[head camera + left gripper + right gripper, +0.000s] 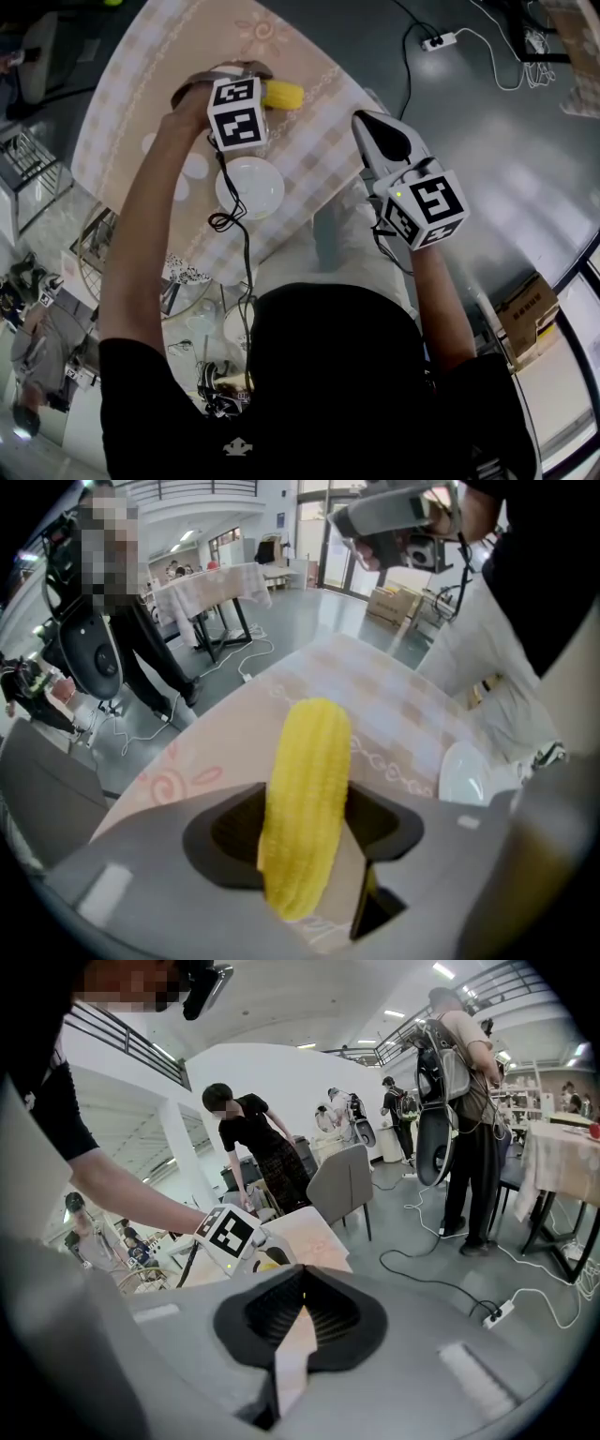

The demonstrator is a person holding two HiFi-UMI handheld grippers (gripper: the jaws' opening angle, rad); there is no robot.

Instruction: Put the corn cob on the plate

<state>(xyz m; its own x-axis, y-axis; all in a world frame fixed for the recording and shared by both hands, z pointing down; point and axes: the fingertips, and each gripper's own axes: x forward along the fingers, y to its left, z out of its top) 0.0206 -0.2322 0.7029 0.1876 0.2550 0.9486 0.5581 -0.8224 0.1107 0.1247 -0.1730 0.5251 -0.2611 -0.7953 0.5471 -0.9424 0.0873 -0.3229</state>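
The yellow corn cob (283, 94) lies at the far side of a round table with a pink checked cloth (131, 103). My left gripper (246, 75) points steeply down over it. In the left gripper view the corn cob (305, 789) runs lengthwise between the jaws, and both jaw edges touch its sides, so the left gripper (305, 808) is shut on it. The white plate (250, 187) sits nearer to me on the cloth, and in the left gripper view the plate (464, 772) shows at the right. My right gripper (364, 122) hovers at the table's right edge, shut and holding nothing; the right gripper (300, 1283) shows only a thin slit.
The table's near edge is close to my body. A power strip (439, 41) with white cables lies on the floor far right. A cardboard box (530, 305) stands at the right, a wire rack (28, 169) at the left. People and a grey chair (342, 1185) stand beyond the table.
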